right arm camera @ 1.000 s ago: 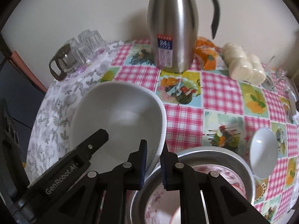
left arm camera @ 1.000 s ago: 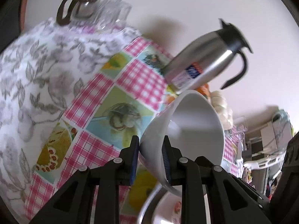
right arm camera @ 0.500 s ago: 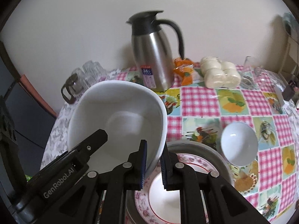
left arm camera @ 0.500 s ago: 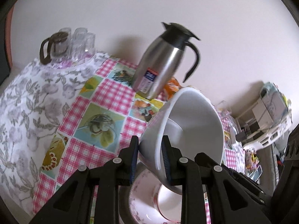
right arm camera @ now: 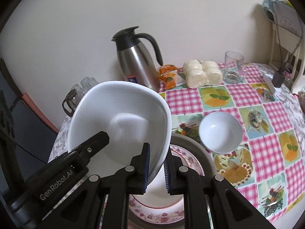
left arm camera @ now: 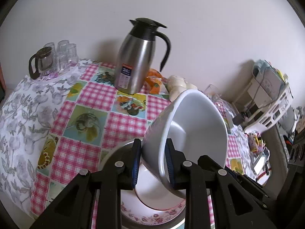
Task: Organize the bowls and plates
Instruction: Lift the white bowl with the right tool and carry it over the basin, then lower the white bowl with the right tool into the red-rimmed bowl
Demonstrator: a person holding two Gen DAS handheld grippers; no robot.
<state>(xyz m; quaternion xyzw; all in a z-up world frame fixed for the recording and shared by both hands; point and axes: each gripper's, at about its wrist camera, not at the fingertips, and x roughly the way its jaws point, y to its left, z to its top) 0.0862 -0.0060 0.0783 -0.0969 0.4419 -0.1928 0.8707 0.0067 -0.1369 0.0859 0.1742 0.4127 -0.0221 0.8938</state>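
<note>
A large white bowl [left arm camera: 194, 129] [right arm camera: 122, 122] is held tilted in the air by both grippers, each clamped on its rim. My left gripper [left arm camera: 152, 164] is shut on the rim at one side; it also shows in the right wrist view [right arm camera: 85, 152]. My right gripper [right arm camera: 155, 169] is shut on the opposite rim. Below the bowl lies a floral-rimmed plate [right arm camera: 158, 208] [left arm camera: 152, 211] inside a grey metal basin [right arm camera: 198, 148]. A small white bowl [right arm camera: 220, 131] sits on the table to the right of the basin.
A steel thermos jug [left arm camera: 137, 57] [right arm camera: 137, 61] stands at the back. Glass cups and a small glass pot [left arm camera: 53, 57] stand far left. Orange snack packets [right arm camera: 168, 74], wrapped buns [right arm camera: 202, 72] and a glass mug [right arm camera: 233, 66] lie at the back right.
Both grippers have lifted the large white bowl up and back from the table; the view has widened and the floral plate and basin now show beneath the bowl.
</note>
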